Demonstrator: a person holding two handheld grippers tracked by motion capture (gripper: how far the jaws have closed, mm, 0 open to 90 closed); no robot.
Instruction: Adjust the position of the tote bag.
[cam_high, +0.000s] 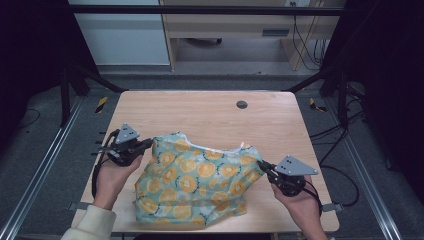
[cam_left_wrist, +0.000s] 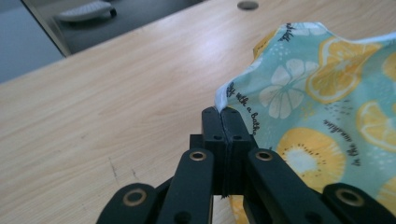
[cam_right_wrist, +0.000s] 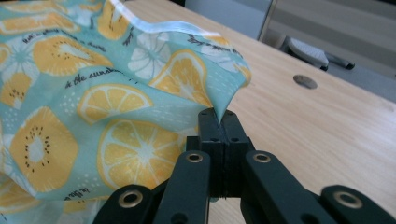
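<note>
A teal cloth printed with orange slices is stretched and lifted off the wooden table between my two grippers. My left gripper is shut on the cloth's left corner; in the left gripper view its jaws pinch the white-hemmed edge of the cloth. My right gripper is shut on the right corner; in the right gripper view the cloth hangs from the closed jaws. The cloth's lower part sags to the table's front edge.
A round grey grommet sits in the table near its far edge. Black frame posts stand at both sides. Cables lie on the floor to the right. The far half of the table is bare wood.
</note>
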